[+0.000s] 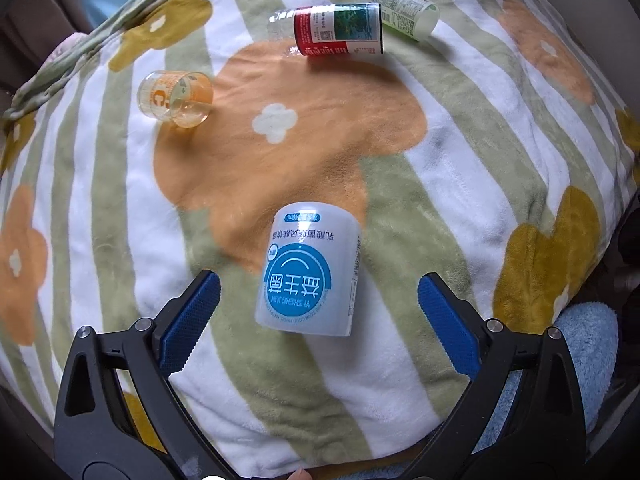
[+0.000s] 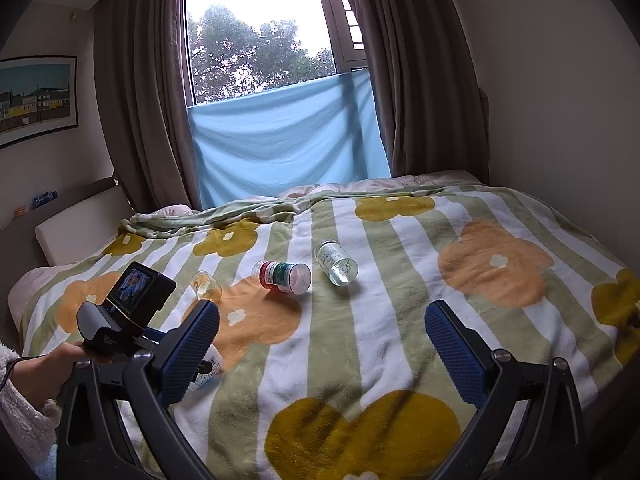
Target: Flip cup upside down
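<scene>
a bed (image 2: 400, 320) fills both views, covered by a fleece blanket (image 1: 460, 168) with green and white stripes and big orange and mustard flowers. behind it hang brown curtains (image 2: 420, 80) on either side of a window (image 2: 256, 32), with a pale blue cloth (image 2: 288, 140) across the window's lower part, and a framed picture (image 2: 36, 98) is on the wall to the side.

the left gripper (image 1: 319, 298) hangs over the near part of the blanket with its jaws spread wide, blue pads on both sides and touching nothing. the white cup with the blue round label (image 1: 310, 272) stands between them, print upside down (its closed end faces up), resting on the blanket and clear of both pads. the right gripper (image 2: 322, 326) is held higher and further back, jaws also wide and holding nothing.

further up the bed lie three smaller containers on their sides: a red and green labelled bottle (image 1: 338, 30) touching a clear bottle with a green label (image 1: 400, 10), and well apart from them a small clear cup with orange print (image 1: 176, 98).
</scene>
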Demonstrator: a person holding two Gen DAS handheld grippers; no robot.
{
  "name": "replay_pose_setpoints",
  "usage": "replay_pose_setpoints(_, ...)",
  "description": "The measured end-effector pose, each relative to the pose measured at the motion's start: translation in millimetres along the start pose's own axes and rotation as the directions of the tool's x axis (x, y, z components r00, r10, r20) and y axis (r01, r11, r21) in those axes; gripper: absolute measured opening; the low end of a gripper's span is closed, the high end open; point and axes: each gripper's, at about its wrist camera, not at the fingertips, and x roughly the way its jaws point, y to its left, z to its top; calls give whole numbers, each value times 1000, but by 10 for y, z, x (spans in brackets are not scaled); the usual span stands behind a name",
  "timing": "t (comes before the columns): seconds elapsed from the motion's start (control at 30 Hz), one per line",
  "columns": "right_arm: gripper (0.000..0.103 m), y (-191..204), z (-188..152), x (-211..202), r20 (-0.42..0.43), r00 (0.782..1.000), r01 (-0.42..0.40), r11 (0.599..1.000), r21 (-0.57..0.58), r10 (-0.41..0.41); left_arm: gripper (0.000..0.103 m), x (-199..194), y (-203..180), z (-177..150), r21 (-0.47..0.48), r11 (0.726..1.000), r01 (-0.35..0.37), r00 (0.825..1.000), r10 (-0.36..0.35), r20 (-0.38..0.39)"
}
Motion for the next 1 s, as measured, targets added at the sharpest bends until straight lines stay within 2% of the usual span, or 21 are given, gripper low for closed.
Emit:
replay_pose_setpoints(0.13, 103, 33, 60, -57, -2, 1000, -27, 1000, -9, 27, 99, -306, 92, -149, -38, 999, 9, 998, -6, 63)
replay_pose_setpoints(0.23, 103, 94, 149, -32, -36, 995, -94, 996, 0, 94, 99, -520, 200, -294, -80, 996, 30, 993, -20, 112)
replay_pose_setpoints(0.3, 103, 171, 230, 51, -90, 985, -143, 990, 15, 144, 100, -638, 276, -392, -107, 993, 40, 990, -24, 142)
replay_pose_setpoints(0.37, 103, 271, 301, 211, -156, 963, -215, 975, 51, 221, 102, -722, 343, -523, -127, 991, 41, 986, -19, 168)
replay_pose_setpoints(0.43, 103, 373, 339, 475, -267, 920, -264, 957, 123, 288, 103, -781, 409, -661, -142, 989, 38, 981, -10, 195)
replay_pose_setpoints(0.47, 103, 427, 328, 627, -329, 890, -273, 947, 167, 315, 103, -793, 439, -736, -149, 988, 35, 978, -3, 207)
replay_pose_setpoints(0.53, 103, 535, 283, 958, -431, 813, -300, 916, 268, 392, 103, -785, 487, -892, -164, 986, 25, 973, 14, 229)
replay_pose_setpoints(0.6, 103, 659, 210, 1244, -495, 755, -292, 897, 333, 430, 103, -736, 521, -1027, -174, 985, 20, 971, 23, 239)
replay_pose_setpoints(0.7, 103, 919, 98, 1585, -580, 688, -277, 896, 347, 437, 103, -598, 550, -1232, -174, 985, 13, 968, 31, 248)
replay_pose_setpoints(0.77, 103, 1041, 9, 1809, -623, 655, -241, 900, 363, 427, 103, -507, 550, -1329, -165, 986, 7, 966, 36, 257)
replay_pose_setpoints(0.93, 103, 1149, -343, 2398, -705, 535, -130, 870, 476, 465, 103, -279, 565, -1464, -158, 987, 38, 960, 8, 281)
replay_pose_setpoints(1.0, 103, 1162, -475, 2582, -738, 506, -70, 874, 480, 446, 103, -192, 581, -1481, -156, 986, 58, 959, -11, 284)
